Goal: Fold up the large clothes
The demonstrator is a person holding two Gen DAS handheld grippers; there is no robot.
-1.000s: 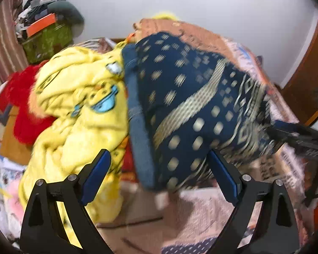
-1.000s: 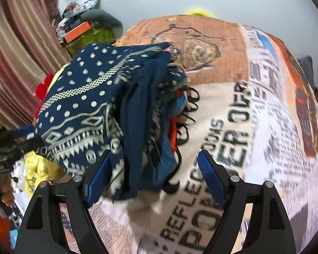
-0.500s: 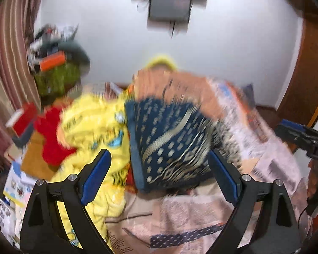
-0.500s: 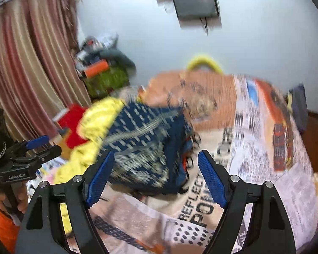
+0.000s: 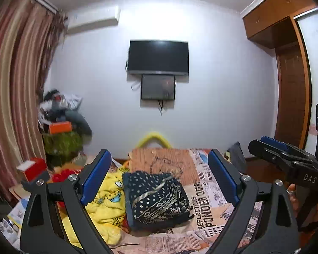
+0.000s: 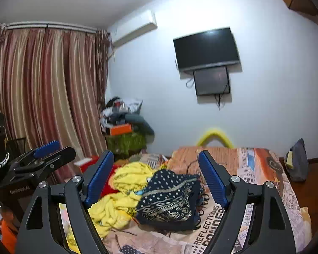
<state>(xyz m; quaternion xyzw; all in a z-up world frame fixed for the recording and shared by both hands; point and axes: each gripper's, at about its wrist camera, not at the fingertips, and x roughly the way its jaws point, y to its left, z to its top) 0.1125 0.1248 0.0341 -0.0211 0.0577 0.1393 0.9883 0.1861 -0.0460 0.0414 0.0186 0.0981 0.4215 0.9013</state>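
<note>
Along the left of the room hangs a striped curtain (image 6: 42, 97), with a cluttered pile topped by an orange box (image 6: 120, 129) in the corner. On the bed, going left to right, lie a crumpled yellow cartoon-print garment (image 5: 105, 199), then a navy garment with pale dots and a geometric border (image 5: 156, 196), folded into a compact block, then the bare newspaper-print bedspread (image 5: 209, 203). The navy block touches the yellow heap on one side and rests flat on the bedspread.

Both pairs of tongs hang above the bed, well apart from the cloth. The left tongs (image 5: 159, 180) are spread wide with nothing between the blue pads; the right tongs (image 6: 154, 180) are likewise spread and empty.

The navy piece looks soft, light and limp, so its layers would probably slide apart if lifted by one edge; taking it under the thick folded edge at the near side, or pinching both near corners, seems the safest hold. The yellow garment looks bulkier and plush, and would likely need shaking out by a hem or shoulder seam first.

Readable writing: "REFLECTIONS" and "PONDER OVER" on the bedspread. A wall-mounted television (image 5: 158, 57) shows no legible brand.
</note>
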